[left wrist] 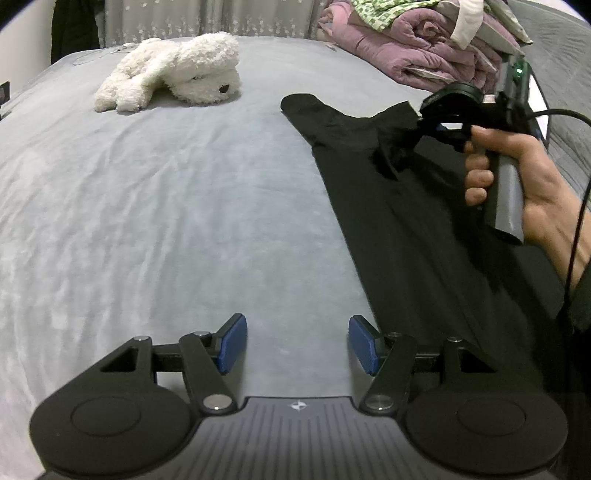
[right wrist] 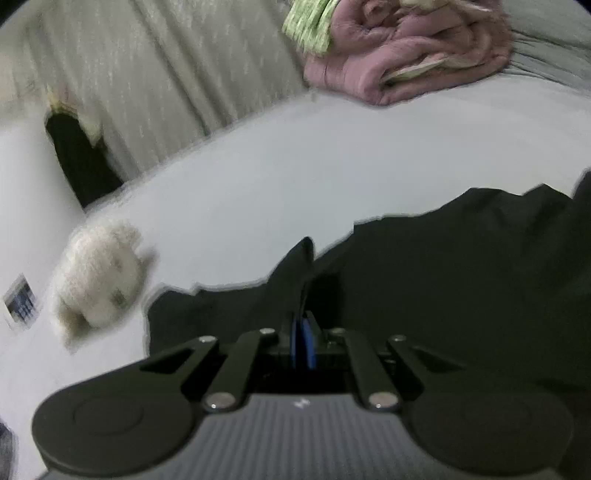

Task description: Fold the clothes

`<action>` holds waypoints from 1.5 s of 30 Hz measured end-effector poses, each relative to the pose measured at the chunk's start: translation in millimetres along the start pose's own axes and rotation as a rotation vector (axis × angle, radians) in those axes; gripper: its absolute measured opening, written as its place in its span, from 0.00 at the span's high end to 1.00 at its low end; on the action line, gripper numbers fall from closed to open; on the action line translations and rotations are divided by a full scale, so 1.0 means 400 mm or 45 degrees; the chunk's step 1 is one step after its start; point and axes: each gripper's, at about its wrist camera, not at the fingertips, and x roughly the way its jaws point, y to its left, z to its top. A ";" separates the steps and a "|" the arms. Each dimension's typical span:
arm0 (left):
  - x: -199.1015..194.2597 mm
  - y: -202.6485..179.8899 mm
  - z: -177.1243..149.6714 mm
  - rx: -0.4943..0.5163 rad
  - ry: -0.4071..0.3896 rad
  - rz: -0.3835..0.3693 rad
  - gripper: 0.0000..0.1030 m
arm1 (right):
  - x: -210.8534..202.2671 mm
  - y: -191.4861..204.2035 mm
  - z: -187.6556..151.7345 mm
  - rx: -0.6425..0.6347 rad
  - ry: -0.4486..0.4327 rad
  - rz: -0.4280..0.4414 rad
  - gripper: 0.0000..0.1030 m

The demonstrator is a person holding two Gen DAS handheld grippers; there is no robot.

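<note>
Left tool (left wrist: 297, 343) is held spread, empty, just above the bed (left wrist: 166, 221). Right tool (right wrist: 303, 341) is pinched on a raised fold of the black garment (left wrist: 424, 229), which lies lengthwise along the bed's right side.

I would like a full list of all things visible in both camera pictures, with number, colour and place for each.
Long black fabric garment: one, black, lying on the right part of the bed, one end lifted.
Fluffy white plush toy: one, white, far left of the bed.
Grey bed sheet: one, grey, under everything.
Folded mauve quilt pile: one pile, mauve with green and cream pieces, far right.
Pale patterned curtain: one, behind the bed.
Left gripper: black, blue pads, open, above the sheet.
Right gripper: shut on the garment.
Right hand: one, holding the handle.
</note>
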 end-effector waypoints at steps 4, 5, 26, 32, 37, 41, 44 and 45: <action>-0.006 -0.005 -0.003 0.006 -0.002 0.005 0.42 | -0.015 -0.030 -0.015 0.075 -0.019 -0.012 0.95; -0.006 -0.005 -0.003 0.004 -0.004 0.005 0.42 | -0.019 -0.038 -0.018 0.094 -0.024 -0.016 0.95; -0.016 -0.004 0.003 0.000 -0.014 0.000 0.42 | -0.094 0.172 -0.116 -0.815 0.036 -0.076 0.69; -0.028 -0.002 0.006 -0.004 -0.028 -0.022 0.42 | -0.116 0.103 -0.121 -0.805 0.094 -0.294 0.69; -0.023 -0.006 0.008 -0.003 -0.023 -0.018 0.42 | -0.180 0.092 -0.129 -0.758 0.046 -0.199 0.67; -0.019 -0.010 0.009 0.001 -0.020 -0.015 0.42 | -0.211 0.148 -0.169 -0.804 0.103 0.037 0.68; -0.020 -0.013 0.007 0.006 -0.021 -0.013 0.42 | -0.173 0.161 -0.206 -0.841 0.214 -0.001 0.69; -0.020 -0.013 0.007 0.006 -0.021 -0.015 0.42 | -0.161 0.160 -0.221 -0.862 0.234 -0.038 0.68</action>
